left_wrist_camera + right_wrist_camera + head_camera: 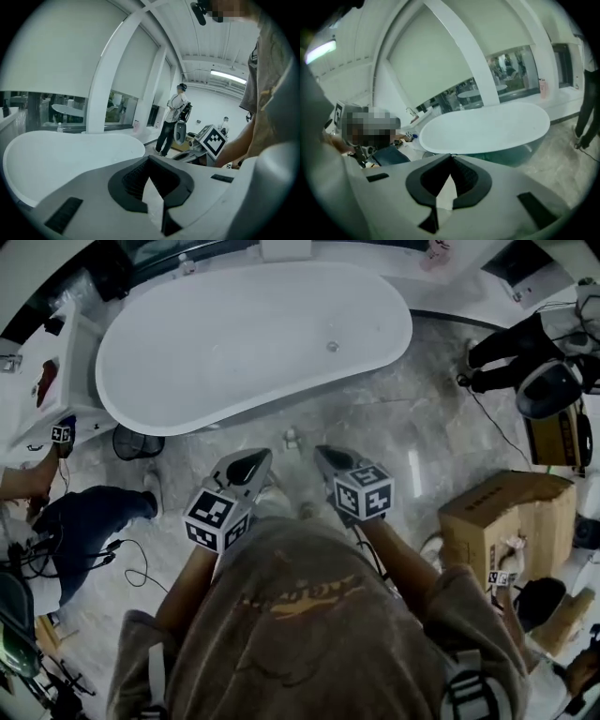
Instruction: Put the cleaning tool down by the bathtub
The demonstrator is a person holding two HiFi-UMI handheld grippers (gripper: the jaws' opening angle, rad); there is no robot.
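The white oval bathtub (253, 334) fills the upper part of the head view and lies ahead in the left gripper view (70, 154) and the right gripper view (487, 129). A small pale object (292, 438) stands on the marble floor just before the tub's near side; it is too small to tell what it is. My left gripper (255, 460) and right gripper (323, 454) are held side by side above the floor, pointing toward the tub. Both are shut with nothing between the jaws, as the left gripper (150, 158) and right gripper (451, 155) show in their own views.
A cardboard box (506, 517) sits on the floor at the right. A person in dark trousers (94, 512) crouches at the left beside a black basket (137, 442). Another person (525, 343) stands at the upper right. Cables trail over the floor.
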